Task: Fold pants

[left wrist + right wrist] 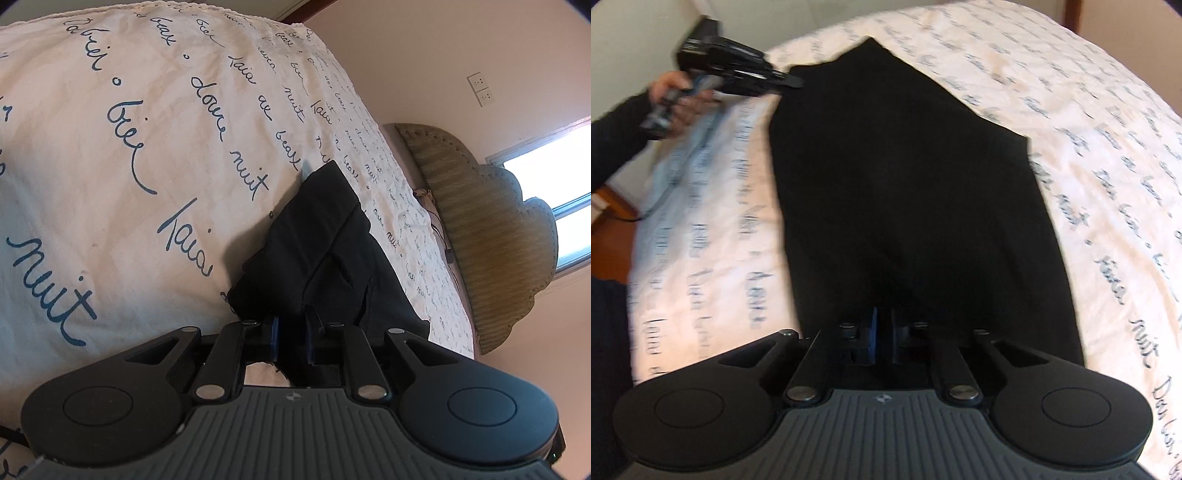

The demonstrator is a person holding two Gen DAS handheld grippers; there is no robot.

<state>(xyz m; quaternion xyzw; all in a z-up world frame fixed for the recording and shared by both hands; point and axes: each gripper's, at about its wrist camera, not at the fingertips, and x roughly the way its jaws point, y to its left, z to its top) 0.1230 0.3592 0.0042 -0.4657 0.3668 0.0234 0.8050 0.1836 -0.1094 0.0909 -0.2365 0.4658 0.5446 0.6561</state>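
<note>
Right tool: nearest in its own view, blue pads drawn close together with the near edge of the pants pinched between them.
Left tool: pads likewise nearly closed, clamped on a bunched edge of the same dark cloth; seen from the right wrist view it sits at the far left corner of the garment, held by the person's hand.
Pants: black, spread flat on the bed, reaching from the right tool out to a far pointed corner (that view is blurred, so seams cannot be made out).
Bedsheet: cream with blue handwritten script, under the pants.
Headboard: ribbed, padded, beyond the mattress.
Window: bright, behind the headboard.
</note>
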